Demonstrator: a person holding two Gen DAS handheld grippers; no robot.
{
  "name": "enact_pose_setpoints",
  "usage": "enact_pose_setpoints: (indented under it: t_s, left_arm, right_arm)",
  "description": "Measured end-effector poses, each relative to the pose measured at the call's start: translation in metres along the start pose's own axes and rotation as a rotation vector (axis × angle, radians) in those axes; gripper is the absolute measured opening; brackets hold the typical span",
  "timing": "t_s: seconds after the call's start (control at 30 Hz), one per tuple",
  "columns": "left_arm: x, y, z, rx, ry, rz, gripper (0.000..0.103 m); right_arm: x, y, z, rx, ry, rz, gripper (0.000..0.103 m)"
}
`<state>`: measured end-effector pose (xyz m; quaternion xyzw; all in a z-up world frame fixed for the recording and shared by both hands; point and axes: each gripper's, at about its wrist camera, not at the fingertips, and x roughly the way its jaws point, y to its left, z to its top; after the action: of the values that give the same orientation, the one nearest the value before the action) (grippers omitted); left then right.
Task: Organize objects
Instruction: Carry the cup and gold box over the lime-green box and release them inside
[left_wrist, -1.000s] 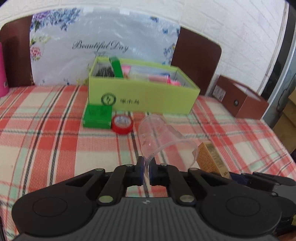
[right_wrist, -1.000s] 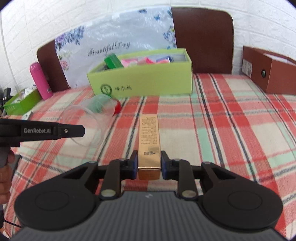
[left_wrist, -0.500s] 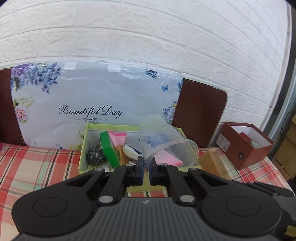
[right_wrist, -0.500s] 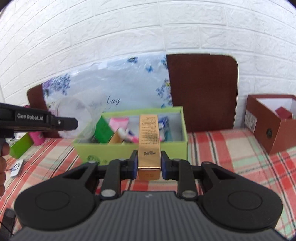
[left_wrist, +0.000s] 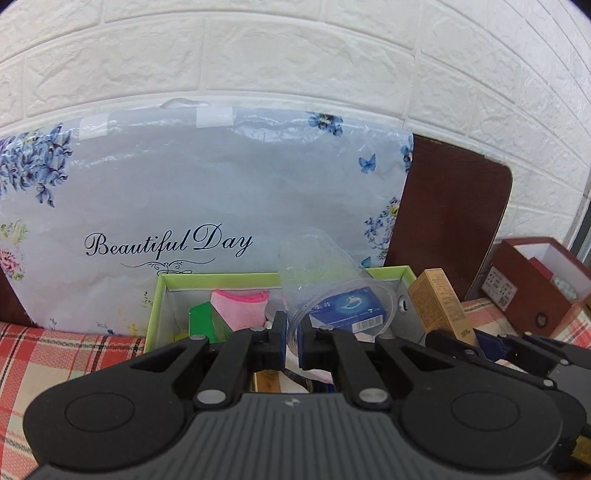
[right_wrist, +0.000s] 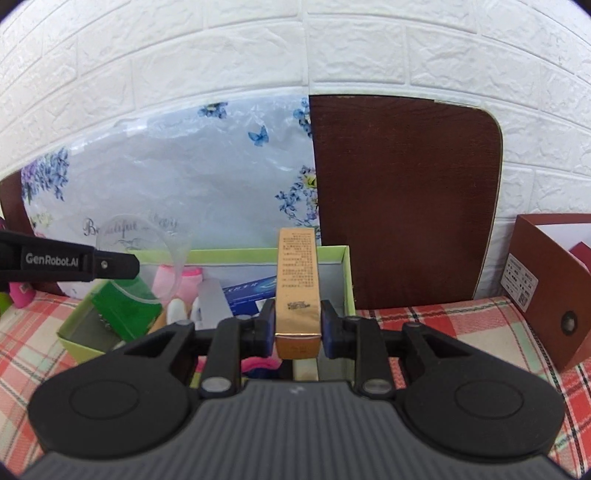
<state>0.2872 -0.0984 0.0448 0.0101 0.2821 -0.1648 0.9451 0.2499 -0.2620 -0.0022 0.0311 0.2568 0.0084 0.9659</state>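
Note:
My left gripper (left_wrist: 291, 338) is shut on the rim of a clear plastic cup (left_wrist: 325, 280) and holds it over the open green box (left_wrist: 162, 291). My right gripper (right_wrist: 297, 325) is shut on a long gold carton (right_wrist: 297, 280) and holds it over the right end of the same green box (right_wrist: 347, 273). The gold carton (left_wrist: 437, 306) also shows at the right of the left wrist view, and the cup (right_wrist: 159, 251) at the left of the right wrist view. The box holds a pink cloth (left_wrist: 240, 306), a green packet (right_wrist: 125, 306) and a blue carton (left_wrist: 351, 310).
A floral plastic bag (left_wrist: 207, 206) leans on the white brick wall behind the box. A dark brown chair back (right_wrist: 402, 199) stands beside it. A brown cardboard box (right_wrist: 550, 280) sits at the right on the red plaid tablecloth (right_wrist: 443, 321).
Both grippers have moved forward and closer to the green box, the cup and the gold carton still gripped. They now hang over the box's inside.

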Motion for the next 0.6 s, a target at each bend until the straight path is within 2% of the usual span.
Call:
enact_pose_setpoints:
  t_s: [0.03,0.07,0.1,0.17,0.2,0.27,0.33,0.47,0.6]
  left_arm:
    - [0.005,-0.002,-0.003,0.029,-0.010,0.011,0.010]
    - [0.007,-0.003,-0.006,0.055,-0.016,0.017,0.030]
    - [0.009,-0.004,-0.010,0.078,-0.020,0.028,0.063]
    - [0.008,-0.002,-0.019,0.098,-0.057,0.074,0.089]
    - [0.006,-0.001,-0.022,0.100,-0.077,0.094,0.089]
    - [0.004,0.003,-0.022,0.096,-0.067,0.077,0.089]
    - [0.001,0.006,-0.022,0.073,-0.052,0.071,0.089]
    - [-0.015,0.005,-0.020,0.056,-0.032,0.099,0.089]
    - [-0.039,0.000,-0.021,0.050,-0.016,0.116,0.089]
  right_arm:
    - [0.005,0.002,-0.003,-0.021,0.002,-0.014,0.027]
    - [0.007,0.003,-0.006,-0.040,-0.004,-0.025,0.042]
    - [0.009,0.004,-0.009,-0.051,-0.007,-0.036,0.051]
    - [0.006,0.005,-0.014,-0.072,-0.037,-0.065,0.067]
    - [0.002,0.006,-0.017,-0.090,-0.052,-0.077,0.071]
    - [-0.003,0.007,-0.021,-0.113,-0.069,-0.107,0.090]
    - [-0.009,0.006,-0.025,-0.109,-0.081,-0.121,0.098]
    - [-0.023,0.002,-0.026,-0.072,-0.076,-0.114,0.103]
    - [-0.048,-0.001,-0.024,-0.043,-0.105,-0.099,0.103]
